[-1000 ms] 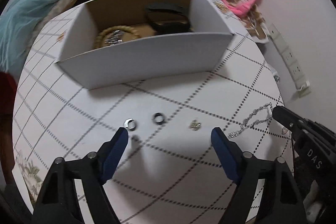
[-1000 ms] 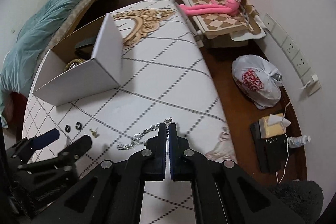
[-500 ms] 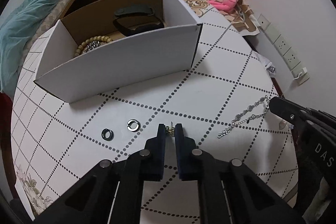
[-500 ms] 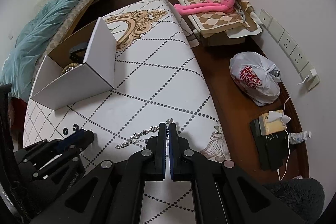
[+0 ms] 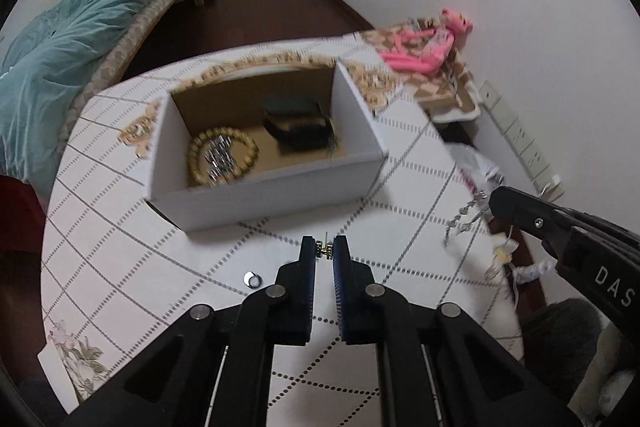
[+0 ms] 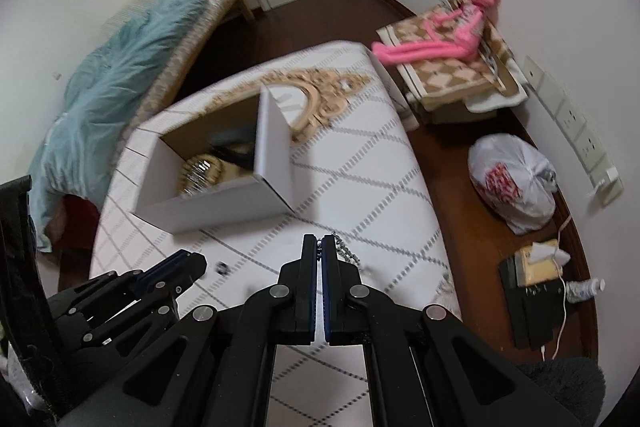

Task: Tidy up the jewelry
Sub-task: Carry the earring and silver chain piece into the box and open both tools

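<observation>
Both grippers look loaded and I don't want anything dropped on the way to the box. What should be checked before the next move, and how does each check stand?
1. Left gripper shut on the small gold earring: ok, pinched at the fingertips.
2. Right gripper shut on the silver chain: ok, but the grip is near one end.
3. Chain clear of the table: cannot tell, its tail hangs off the tips.
4. White cardboard box open on top: ok.
5. Room inside beside the bead bracelet and the dark case: ok.
6. Silver ring left on the table: not ok.
</observation>
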A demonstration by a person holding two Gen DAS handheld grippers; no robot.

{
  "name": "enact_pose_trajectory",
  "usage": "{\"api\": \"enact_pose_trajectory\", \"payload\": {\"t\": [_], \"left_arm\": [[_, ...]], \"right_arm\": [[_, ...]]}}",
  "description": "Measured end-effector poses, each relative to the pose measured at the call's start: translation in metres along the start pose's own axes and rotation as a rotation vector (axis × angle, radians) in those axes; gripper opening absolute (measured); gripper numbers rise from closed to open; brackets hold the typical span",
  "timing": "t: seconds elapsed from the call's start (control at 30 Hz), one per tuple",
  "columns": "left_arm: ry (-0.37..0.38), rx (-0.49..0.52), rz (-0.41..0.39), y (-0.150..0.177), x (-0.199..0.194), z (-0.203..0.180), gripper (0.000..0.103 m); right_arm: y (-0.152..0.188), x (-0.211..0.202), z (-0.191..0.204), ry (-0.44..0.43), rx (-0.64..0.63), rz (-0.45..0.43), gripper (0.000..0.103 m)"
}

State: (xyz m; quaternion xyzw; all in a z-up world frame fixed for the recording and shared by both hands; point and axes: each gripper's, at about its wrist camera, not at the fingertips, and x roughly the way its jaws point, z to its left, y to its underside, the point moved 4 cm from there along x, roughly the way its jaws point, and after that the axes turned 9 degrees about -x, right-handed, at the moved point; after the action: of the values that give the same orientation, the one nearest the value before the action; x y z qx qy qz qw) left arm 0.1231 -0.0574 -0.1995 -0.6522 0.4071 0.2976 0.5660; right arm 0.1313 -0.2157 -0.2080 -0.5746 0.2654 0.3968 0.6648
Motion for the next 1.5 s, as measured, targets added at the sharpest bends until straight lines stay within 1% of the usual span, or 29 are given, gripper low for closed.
{"api": "enact_pose_trajectory", "payload": {"t": [0.1,0.17,0.27,0.37,0.43,0.53,0.73,0.87,0.93,1.0,1.07,1.1,1.13,1.17,1.2,1.23,1.27,1.3,1.33,1.43,1.47,1.5], "left_arm": [[0.025,-0.022,-0.024,-0.021,-0.018,0.009,0.006],[0.037,-0.037,-0.034,-0.036,-0.026,0.015,0.006],[0.05,-0.057,-0.035,-0.057,-0.03,0.025,0.006],[0.056,-0.083,-0.025,-0.08,-0.026,0.04,0.006],[0.06,-0.095,-0.013,-0.088,-0.02,0.047,0.006],[0.073,-0.124,0.032,-0.101,-0.002,0.059,0.006],[0.077,-0.153,0.112,-0.112,0.029,0.073,0.006],[0.061,-0.159,0.141,-0.12,0.043,0.077,0.007],[0.038,-0.171,0.15,-0.125,0.048,0.079,0.009],[0.021,-0.186,0.181,-0.13,0.054,0.082,0.009],[0.0,-0.196,0.188,-0.133,0.057,0.086,0.011],[-0.013,-0.193,0.18,-0.136,0.057,0.088,0.013],[-0.022,-0.192,0.175,-0.137,0.056,0.089,0.022],[-0.034,-0.192,0.166,-0.138,0.054,0.091,0.039],[-0.041,-0.196,0.153,-0.139,0.052,0.093,0.051],[-0.043,-0.198,0.144,-0.14,0.05,0.095,0.072],[-0.047,-0.202,0.128,-0.14,0.047,0.097,0.075],[-0.057,-0.205,0.12,-0.14,0.045,0.1,0.075],[-0.065,-0.205,0.118,-0.14,0.044,0.102,0.075],[-0.084,-0.211,0.104,-0.136,0.039,0.106,0.076],[-0.091,-0.209,0.097,-0.134,0.037,0.107,0.082],[-0.099,-0.204,0.09,-0.131,0.035,0.107,0.087]], "right_arm": [[-0.023,-0.015,0.011,-0.031,-0.025,-0.038,0.002],[-0.044,-0.026,0.02,-0.063,-0.037,-0.069,0.002],[-0.072,-0.036,0.032,-0.094,-0.06,-0.106,0.002],[-0.097,-0.034,0.045,-0.105,-0.1,-0.118,0.002],[-0.109,-0.025,0.053,-0.107,-0.124,-0.108,0.002],[-0.12,0.0,0.065,-0.126,-0.149,-0.047,0.002],[-0.118,0.06,0.07,-0.164,-0.147,0.105,0.002],[-0.114,0.086,0.069,-0.177,-0.126,0.168,0.002],[-0.113,0.097,0.068,-0.193,-0.115,0.201,0.002],[-0.114,0.107,0.067,-0.206,-0.106,0.239,0.002],[-0.113,0.114,0.065,-0.208,-0.096,0.268,0.003],[-0.113,0.116,0.064,-0.206,-0.095,0.281,0.003],[-0.113,0.117,0.063,-0.203,-0.096,0.29,0.003],[-0.113,0.117,0.063,-0.199,-0.098,0.293,0.004],[-0.113,0.117,0.061,-0.193,-0.098,0.292,0.008],[-0.113,0.115,0.06,-0.185,-0.101,0.291,0.016],[-0.114,0.114,0.06,-0.177,-0.105,0.289,0.022],[-0.115,0.113,0.058,-0.168,-0.108,0.285,0.033],[-0.115,0.109,0.057,-0.158,-0.114,0.275,0.04],[-0.116,0.102,0.054,-0.116,-0.131,0.254,0.041],[-0.114,0.098,0.054,-0.091,-0.144,0.245,0.043],[-0.113,0.096,0.053,-0.062,-0.156,0.24,0.052]]}}
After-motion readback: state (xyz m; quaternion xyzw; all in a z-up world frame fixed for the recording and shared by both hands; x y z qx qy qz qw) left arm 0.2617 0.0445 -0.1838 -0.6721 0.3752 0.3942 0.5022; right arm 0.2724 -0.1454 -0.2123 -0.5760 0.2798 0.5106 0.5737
